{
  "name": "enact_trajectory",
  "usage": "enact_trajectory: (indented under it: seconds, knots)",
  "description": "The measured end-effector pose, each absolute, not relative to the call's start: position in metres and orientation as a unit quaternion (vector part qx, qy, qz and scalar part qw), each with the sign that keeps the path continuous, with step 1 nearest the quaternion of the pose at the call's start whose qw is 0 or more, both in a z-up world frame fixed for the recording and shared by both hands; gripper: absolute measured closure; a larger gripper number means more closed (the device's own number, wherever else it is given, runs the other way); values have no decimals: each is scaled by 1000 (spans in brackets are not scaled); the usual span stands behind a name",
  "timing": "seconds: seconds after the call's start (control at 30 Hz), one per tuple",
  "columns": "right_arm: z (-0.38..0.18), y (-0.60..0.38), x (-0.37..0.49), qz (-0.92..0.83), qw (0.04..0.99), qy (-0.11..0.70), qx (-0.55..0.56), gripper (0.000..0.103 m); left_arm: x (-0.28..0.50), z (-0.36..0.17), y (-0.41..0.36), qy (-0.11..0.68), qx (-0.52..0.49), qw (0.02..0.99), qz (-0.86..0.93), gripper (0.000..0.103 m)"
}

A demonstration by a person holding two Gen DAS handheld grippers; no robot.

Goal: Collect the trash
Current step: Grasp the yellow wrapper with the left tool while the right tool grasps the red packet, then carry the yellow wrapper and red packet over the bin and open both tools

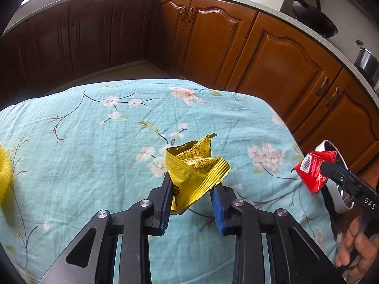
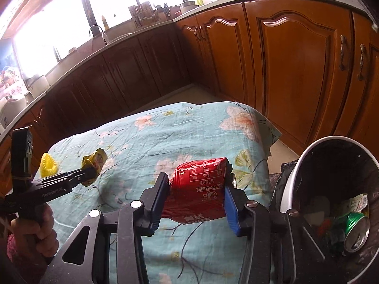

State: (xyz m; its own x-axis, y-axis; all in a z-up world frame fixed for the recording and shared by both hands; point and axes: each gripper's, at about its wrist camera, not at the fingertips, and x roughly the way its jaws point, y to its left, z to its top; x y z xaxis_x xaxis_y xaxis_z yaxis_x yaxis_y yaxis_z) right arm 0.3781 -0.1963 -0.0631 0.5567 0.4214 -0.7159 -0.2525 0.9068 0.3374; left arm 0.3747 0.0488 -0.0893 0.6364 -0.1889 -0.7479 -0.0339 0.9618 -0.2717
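A crumpled yellow snack wrapper (image 1: 196,165) is pinched between the blue pads of my left gripper (image 1: 192,182), just above the floral cloth. From the right wrist view the same wrapper (image 2: 94,159) sticks out of the left gripper (image 2: 91,171) at the left. My right gripper (image 2: 196,175) is shut on a red wrapper (image 2: 199,189), which bulges between its pads over the table's right side. In the left wrist view this red wrapper (image 1: 308,170) hangs near the bin's rim, with the right gripper (image 1: 324,165) on it.
A white-rimmed trash bin (image 2: 296,170) with a black liner stands right of the table and holds a green can (image 2: 355,229) and scraps. A yellow coiled ring (image 2: 48,164) lies on the teal floral tablecloth (image 1: 94,130). Wooden kitchen cabinets (image 1: 272,54) surround the table.
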Motion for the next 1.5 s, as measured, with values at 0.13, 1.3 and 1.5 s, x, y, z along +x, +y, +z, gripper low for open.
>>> enact_trajectory:
  seconds: [0.13, 1.3, 1.5]
  knots:
    - [-54, -197, 357, 202, 877, 422, 108, 58, 349, -79, 35, 418, -128, 898, -56, 75]
    - [-30, -292, 239, 143, 897, 377, 182, 58, 262, -29, -84, 405, -56, 898, -163, 77]
    - [-29, -321, 236, 117, 902, 369, 190, 58, 268, -27, -103, 407, -44, 895, -176, 77]
